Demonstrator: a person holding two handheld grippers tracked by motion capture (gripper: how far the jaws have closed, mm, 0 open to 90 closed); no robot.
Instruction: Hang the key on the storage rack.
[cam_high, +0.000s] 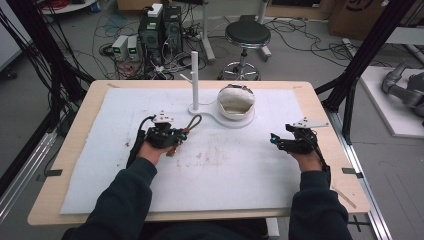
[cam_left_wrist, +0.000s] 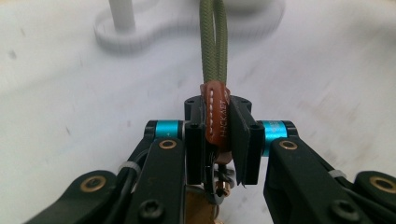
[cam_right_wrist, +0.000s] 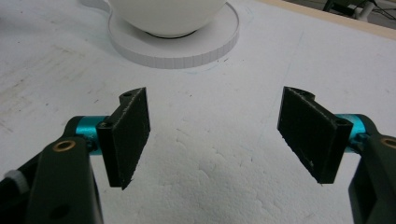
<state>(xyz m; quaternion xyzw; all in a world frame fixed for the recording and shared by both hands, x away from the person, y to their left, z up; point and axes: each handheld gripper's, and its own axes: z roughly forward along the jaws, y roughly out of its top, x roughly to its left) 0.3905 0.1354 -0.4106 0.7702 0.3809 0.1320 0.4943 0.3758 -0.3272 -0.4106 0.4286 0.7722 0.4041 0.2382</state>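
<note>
A key ring with an olive green cord loop (cam_high: 194, 121) and a brown stitched leather tab (cam_left_wrist: 217, 114) sits in my left gripper (cam_high: 181, 135), left of the mat's middle. In the left gripper view the two pads of that gripper (cam_left_wrist: 218, 140) press on the leather tab, and the cord (cam_left_wrist: 214, 42) runs straight ahead toward the white stand; a metal ring hangs below the jaws. My right gripper (cam_high: 274, 140) rests at the mat's right side. Its jaws (cam_right_wrist: 215, 135) stand wide apart with only bare mat between them.
A white stand with an upright post (cam_high: 194, 75) and a round base (cam_right_wrist: 187, 46) bearing a white bowl (cam_high: 236, 102) is at the mat's far middle. The white foam mat (cam_high: 100, 175) covers a wooden table. A stool (cam_high: 247, 35) and computers stand on the floor beyond.
</note>
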